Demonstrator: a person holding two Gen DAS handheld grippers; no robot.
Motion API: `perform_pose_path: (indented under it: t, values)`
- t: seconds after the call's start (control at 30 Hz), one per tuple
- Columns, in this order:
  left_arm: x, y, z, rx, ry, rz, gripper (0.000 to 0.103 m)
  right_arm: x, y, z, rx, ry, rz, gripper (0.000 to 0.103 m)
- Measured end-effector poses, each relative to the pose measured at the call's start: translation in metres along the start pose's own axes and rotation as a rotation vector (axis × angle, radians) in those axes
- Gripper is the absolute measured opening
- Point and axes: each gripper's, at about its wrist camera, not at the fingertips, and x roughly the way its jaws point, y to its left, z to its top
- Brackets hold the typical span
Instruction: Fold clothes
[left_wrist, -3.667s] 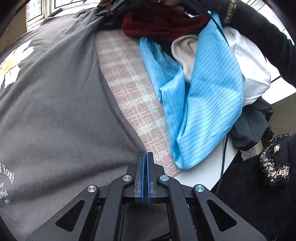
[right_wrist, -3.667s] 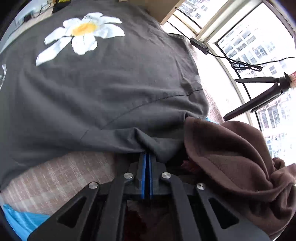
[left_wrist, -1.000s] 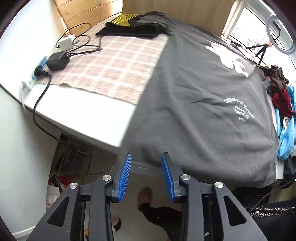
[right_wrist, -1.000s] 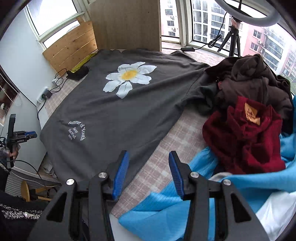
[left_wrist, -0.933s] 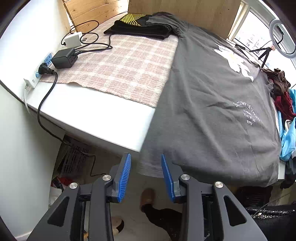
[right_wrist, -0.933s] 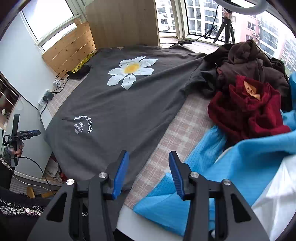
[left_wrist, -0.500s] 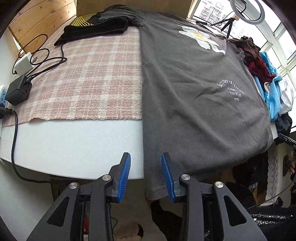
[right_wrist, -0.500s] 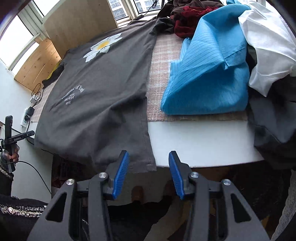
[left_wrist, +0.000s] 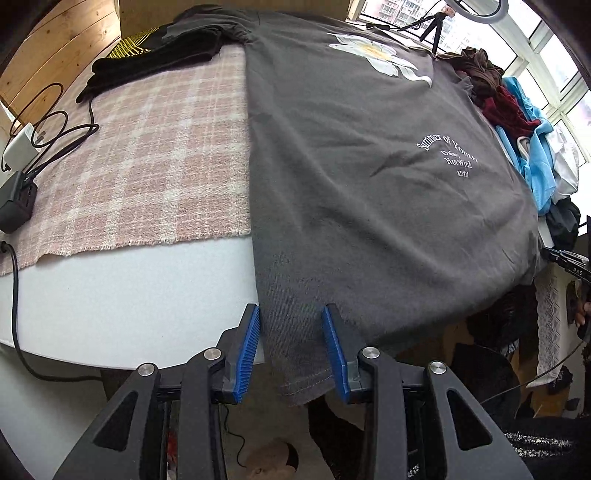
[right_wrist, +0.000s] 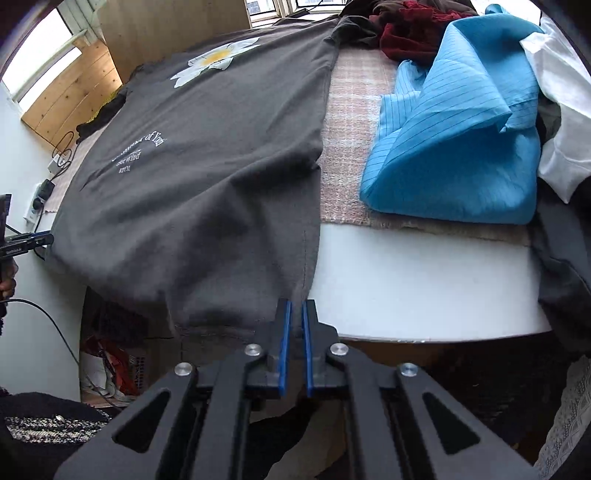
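My left gripper (left_wrist: 291, 347) sits low at near table edge, jaws apart astride grey T-shirt (left_wrist: 369, 177) hem corner; right gripper (right_wrist: 294, 347) nearly closed at opp. corner, grip unclear.

Black gripper arms with silver screws carry ribbed blue fingers (left_wrist: 247, 350).

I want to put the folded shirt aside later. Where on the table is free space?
Two patches are free: the pink plaid cloth between the grey T-shirt and the chargers, and the white table edge before the blue garment. The window end is crowded with piled clothes.
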Motion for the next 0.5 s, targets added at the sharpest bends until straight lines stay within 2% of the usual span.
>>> perform_pose_path:
  t: [0.1, 0.17, 0.3, 0.5]
  values:
    - [-0.005, 0.000, -0.003, -0.013, -0.015, -0.016, 0.033, -0.033, -0.023, -0.015, 0.155, -0.068, 0.142, 0.006]
    - [-0.007, 0.003, -0.009, -0.028, -0.022, -0.029, 0.033, -0.039, -0.040, -0.018, 0.244, -0.096, 0.182, 0.006]
    - [-0.012, 0.007, -0.023, -0.057, -0.032, -0.051, 0.033, -0.023, -0.032, -0.009, 0.201, -0.040, 0.122, 0.006]
    - [-0.015, 0.012, -0.041, -0.100, -0.049, -0.085, 0.039, -0.018, -0.029, -0.004, 0.200, -0.015, 0.107, 0.006]
